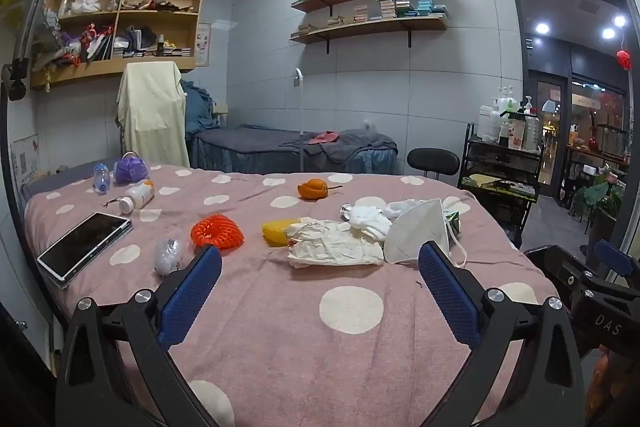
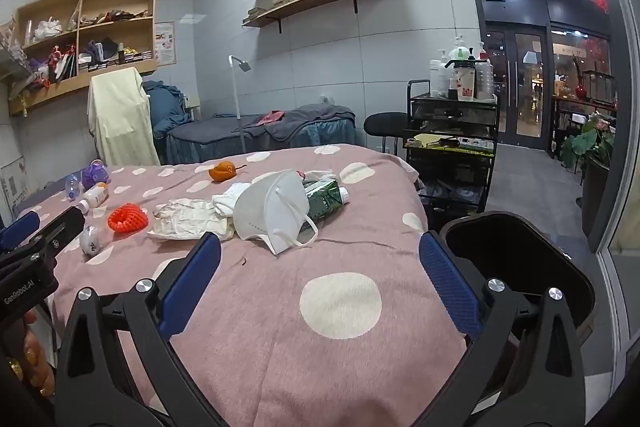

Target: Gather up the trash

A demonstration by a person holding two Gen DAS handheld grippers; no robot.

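Observation:
Trash lies on a pink polka-dot bed cover (image 1: 280, 327): a white face mask (image 1: 416, 231) (image 2: 272, 207), crumpled paper (image 1: 332, 243) (image 2: 188, 219), white tissue (image 1: 370, 221), a green carton (image 2: 326, 197), an orange foam net (image 1: 218, 231) (image 2: 128, 217), orange peel (image 1: 314, 189) (image 2: 222, 171) and a yellow piece (image 1: 276, 231). My left gripper (image 1: 320, 283) is open and empty, short of the paper. My right gripper (image 2: 320, 275) is open and empty, short of the mask. A black bin (image 2: 516, 259) stands at the bed's right edge.
A tablet (image 1: 84, 247), a white pill bottle (image 1: 138, 197), a small clear bottle (image 1: 102, 179), a purple item (image 1: 130, 167) and a crumpled plastic ball (image 1: 170, 255) lie at the left. A black cart (image 2: 452, 147) and stool (image 2: 386, 125) stand to the right.

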